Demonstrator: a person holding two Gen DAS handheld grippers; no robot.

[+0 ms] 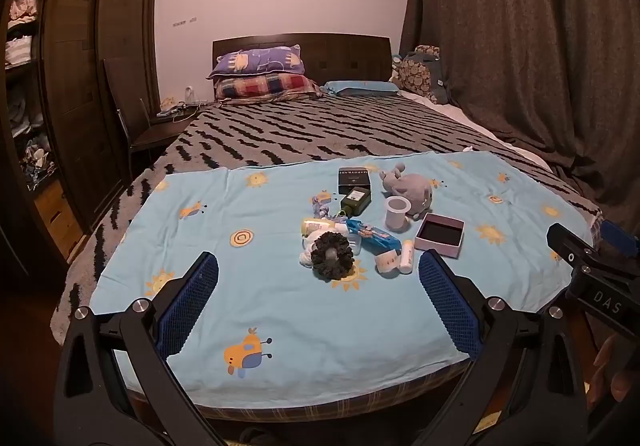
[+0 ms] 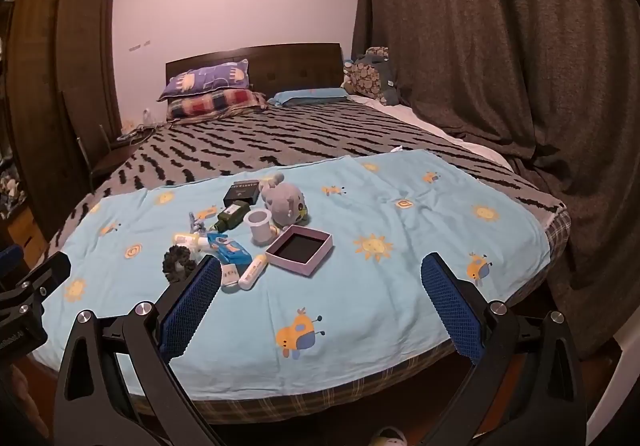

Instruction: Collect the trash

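Observation:
A cluster of small items lies on a light blue sheet (image 1: 280, 306) on the bed: a dark scrunchie (image 1: 333, 254), a blue wrapper (image 1: 374, 238), a white tube (image 1: 407, 257), a green bottle (image 1: 355, 201), a white cup (image 1: 396, 213), an open pink box (image 1: 440, 234), a black box (image 1: 354, 179) and a grey plush (image 1: 408, 185). My left gripper (image 1: 318, 270) is open, held back above the sheet's near edge. My right gripper (image 2: 320, 272) is open and empty, to the right of the cluster (image 2: 256, 242).
The bed has a grey zigzag blanket (image 1: 320, 129) and pillows (image 1: 260, 75) at the headboard. A dark wardrobe (image 1: 80, 85) stands left, a chair (image 1: 132, 125) beside it. Grey curtains (image 1: 540, 45) hang at the right.

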